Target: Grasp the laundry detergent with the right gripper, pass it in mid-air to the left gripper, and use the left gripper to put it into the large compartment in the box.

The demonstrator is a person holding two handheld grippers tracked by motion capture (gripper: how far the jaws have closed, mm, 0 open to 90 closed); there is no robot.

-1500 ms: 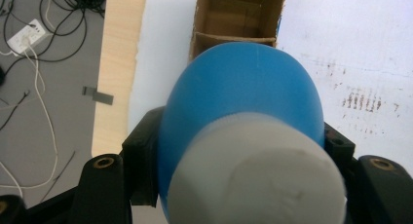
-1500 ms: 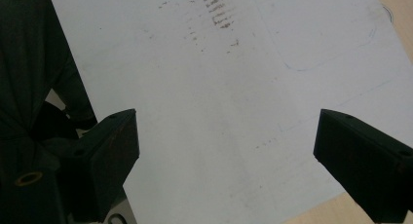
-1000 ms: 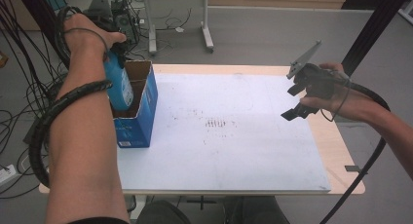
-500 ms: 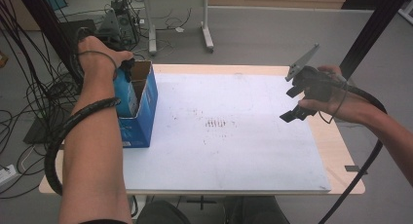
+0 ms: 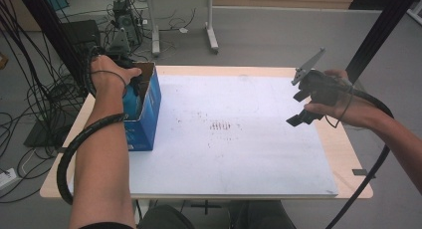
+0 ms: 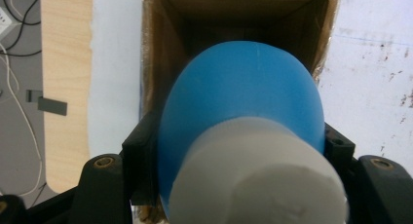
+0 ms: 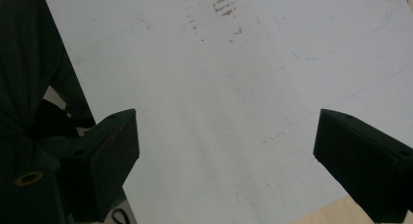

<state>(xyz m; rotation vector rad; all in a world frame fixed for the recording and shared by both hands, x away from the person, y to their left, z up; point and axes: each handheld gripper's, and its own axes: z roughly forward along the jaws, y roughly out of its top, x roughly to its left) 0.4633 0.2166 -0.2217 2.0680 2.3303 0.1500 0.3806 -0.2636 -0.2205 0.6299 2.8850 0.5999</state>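
Over the table's left edge, the left gripper (image 6: pixel 234 185) has its black jaws clamped on a blue bottle with a white cap (image 6: pixel 243 136), which hangs bottom-first in the mouth of an open blue cardboard box (image 5: pixel 147 107); whether the bottle touches the box's floor cannot be told. The box stands on the white sheet (image 5: pixel 234 139) covering the table (image 5: pixel 343 154). Near the right edge, the right gripper (image 5: pixel 303 97) is held in the air above the sheet, jaws spread wide and empty.
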